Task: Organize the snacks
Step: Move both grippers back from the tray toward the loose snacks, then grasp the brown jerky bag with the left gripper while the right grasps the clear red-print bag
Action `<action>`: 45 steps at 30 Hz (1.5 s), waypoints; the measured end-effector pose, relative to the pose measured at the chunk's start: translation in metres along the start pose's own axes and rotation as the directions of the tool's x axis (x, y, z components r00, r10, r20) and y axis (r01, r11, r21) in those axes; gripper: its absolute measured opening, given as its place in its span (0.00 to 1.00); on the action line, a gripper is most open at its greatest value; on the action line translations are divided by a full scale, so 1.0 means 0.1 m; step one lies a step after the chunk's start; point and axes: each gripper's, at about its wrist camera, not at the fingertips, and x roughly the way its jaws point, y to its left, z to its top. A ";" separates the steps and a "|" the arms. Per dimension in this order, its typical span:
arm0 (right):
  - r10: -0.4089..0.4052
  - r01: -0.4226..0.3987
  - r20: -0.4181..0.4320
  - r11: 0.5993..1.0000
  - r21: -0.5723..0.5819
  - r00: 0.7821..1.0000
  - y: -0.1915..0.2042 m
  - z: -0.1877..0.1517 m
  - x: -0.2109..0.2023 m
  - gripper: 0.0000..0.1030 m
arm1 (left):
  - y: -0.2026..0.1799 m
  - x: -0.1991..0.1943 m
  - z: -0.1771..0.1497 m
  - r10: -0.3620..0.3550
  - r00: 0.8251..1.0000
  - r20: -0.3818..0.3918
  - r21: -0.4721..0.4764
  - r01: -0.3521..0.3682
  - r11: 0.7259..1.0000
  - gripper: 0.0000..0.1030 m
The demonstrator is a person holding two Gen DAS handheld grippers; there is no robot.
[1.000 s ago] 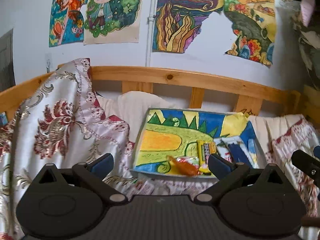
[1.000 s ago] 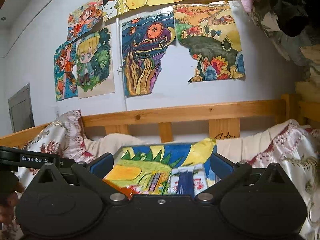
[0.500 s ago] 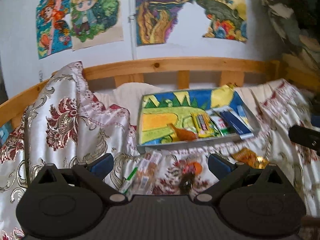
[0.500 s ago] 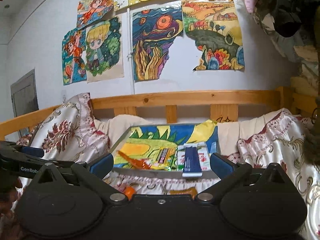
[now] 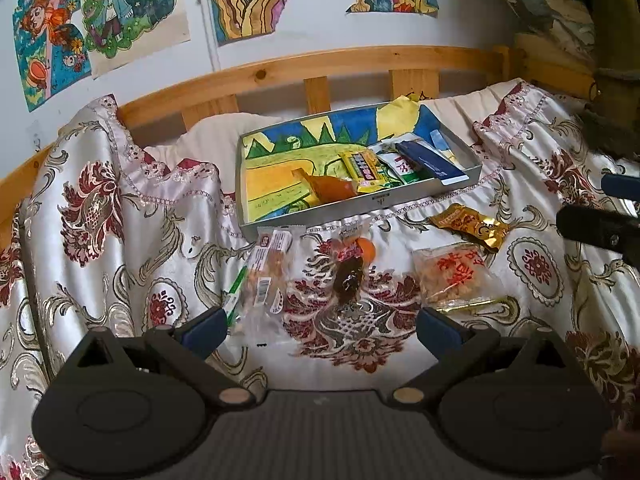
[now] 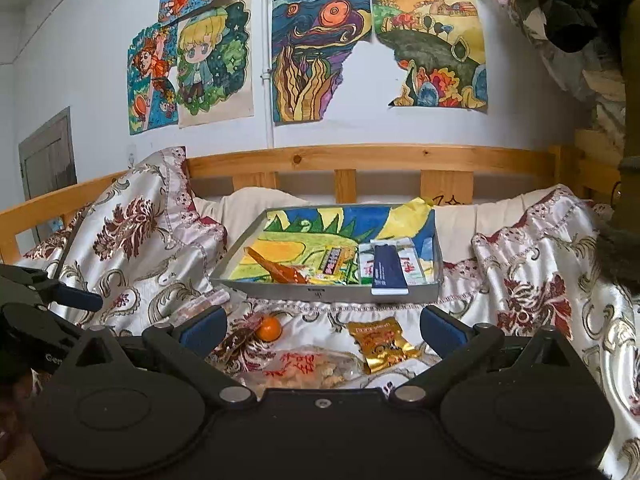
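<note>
A grey tray (image 5: 404, 199) (image 6: 320, 292) lined with a colourful drawing lies on the patterned bedspread and holds several snack packs, among them an orange wrapper (image 5: 328, 190) and a dark blue pack (image 5: 424, 158). In front of it lie a clear nut bar pack (image 5: 266, 276), a dark snack with an orange ball (image 5: 366, 249), a clear bag with red print (image 5: 456, 276) and a gold packet (image 5: 470, 226) (image 6: 382, 344). My left gripper (image 5: 320, 328) hovers open above the loose snacks, holding nothing. My right gripper (image 6: 322, 326) is open too, over the gold packet and the bag.
A wooden bed rail (image 5: 320, 68) runs behind the tray, with drawings taped on the wall above (image 6: 320, 52). The shiny floral bedspread (image 5: 120, 216) bunches up high at the left. The other gripper shows at the right edge (image 5: 600, 232) and at the left edge (image 6: 40, 304).
Both grippers have pulled back and tilted downward, so the loose snacks on the bedspread in front of the tray have come into view. Both stay open.
</note>
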 end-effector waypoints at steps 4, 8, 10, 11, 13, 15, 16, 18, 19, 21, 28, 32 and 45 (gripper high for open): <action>0.003 -0.004 -0.036 1.000 -0.007 0.999 0.02 -0.05 0.02 0.99 | 0.04 -0.01 0.00 -0.004 1.000 -0.004 -0.011 0.004 1.000 0.99; 0.000 -0.002 -0.084 1.000 -0.030 0.996 0.07 -0.11 0.09 0.99 | 0.08 -0.01 -0.02 0.009 1.000 -0.006 -0.022 -0.009 1.000 0.99; -0.003 0.000 -0.104 0.999 -0.033 0.995 0.09 -0.14 0.12 0.99 | 0.07 0.00 -0.04 0.047 0.999 -0.008 0.000 -0.047 0.999 0.99; -0.006 0.002 -0.109 0.999 -0.033 0.994 0.10 -0.15 0.12 0.99 | 0.08 0.00 -0.04 0.059 0.998 -0.011 0.005 -0.059 0.998 0.99; -0.008 0.004 -0.110 0.999 -0.035 0.994 0.11 -0.16 0.12 0.99 | 0.11 0.01 -0.05 0.056 0.998 -0.019 -0.009 -0.056 0.998 0.99; -0.010 0.005 -0.117 0.999 -0.042 0.993 0.12 -0.16 0.13 0.99 | 0.15 0.02 -0.06 0.051 0.998 -0.032 -0.032 -0.052 0.998 0.99; -0.011 0.005 -0.121 0.999 -0.045 0.993 0.13 -0.16 0.14 0.99 | 0.18 0.03 -0.06 0.052 0.998 -0.040 -0.046 -0.054 0.998 0.99; -0.008 0.001 -0.130 0.999 -0.051 0.991 0.15 -0.16 0.17 0.99 | 0.22 0.06 -0.06 0.055 0.997 -0.057 -0.075 -0.059 0.995 0.99; -0.007 0.000 -0.139 0.999 -0.053 0.990 0.15 -0.16 0.19 0.99 | 0.23 0.08 -0.07 0.055 0.996 -0.064 -0.087 -0.060 0.994 0.99; -0.004 -0.005 -0.160 0.999 -0.052 0.987 0.16 -0.17 0.24 0.99 | 0.27 0.11 -0.07 0.057 0.995 -0.079 -0.117 -0.066 0.991 0.99; 0.040 -0.049 -0.243 0.998 -0.031 0.969 0.13 -0.16 0.49 0.99 | 0.36 0.29 -0.06 0.029 0.994 -0.108 -0.214 -0.052 0.976 0.99; 0.082 -0.104 -0.270 0.992 -0.066 0.959 0.14 -0.15 0.64 0.99 | 0.31 0.47 -0.02 -0.008 0.992 -0.124 -0.196 -0.016 0.981 0.99; 0.085 -0.103 -0.282 0.994 -0.047 0.955 0.04 -0.14 1.09 0.99 | 0.14 0.92 0.26 -0.050 0.992 -0.117 -0.166 0.030 0.986 0.99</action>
